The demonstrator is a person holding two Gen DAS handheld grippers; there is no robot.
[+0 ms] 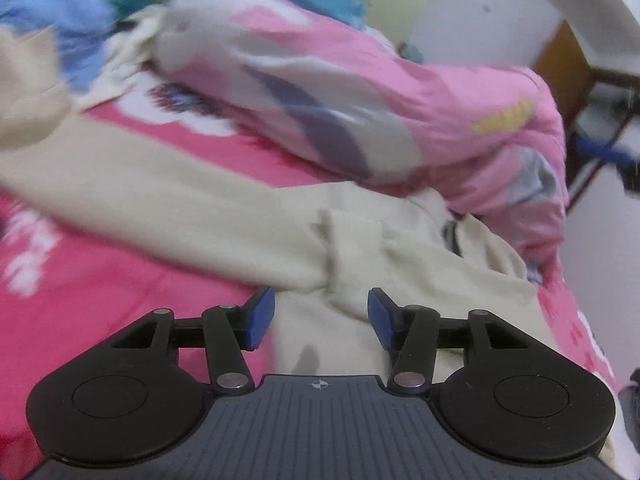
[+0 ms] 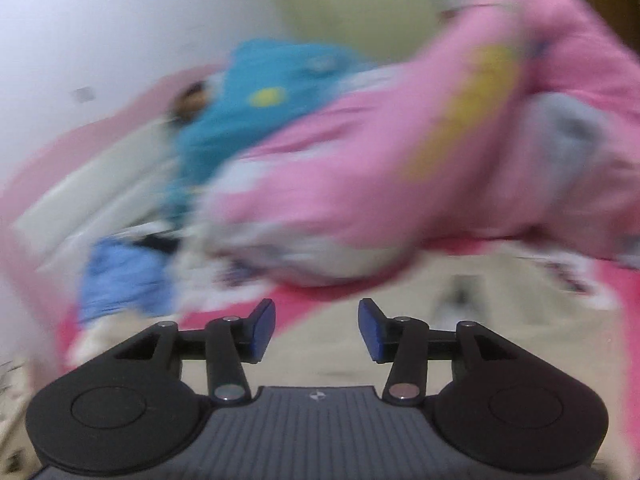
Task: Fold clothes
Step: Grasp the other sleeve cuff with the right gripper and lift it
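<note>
Fingers apart and empty on both the left gripper and right gripper, above a cream garment spread mid-frame across a pink bedsheet.

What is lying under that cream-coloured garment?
The cream garment lies on a bright pink printed sheet, which shows on both sides. Whatever is beneath its middle is covered. A pink quilt is bunched behind it.

Right-wrist view motion-blurred throughout (pink quilt, teal cloth smeared)
</note>
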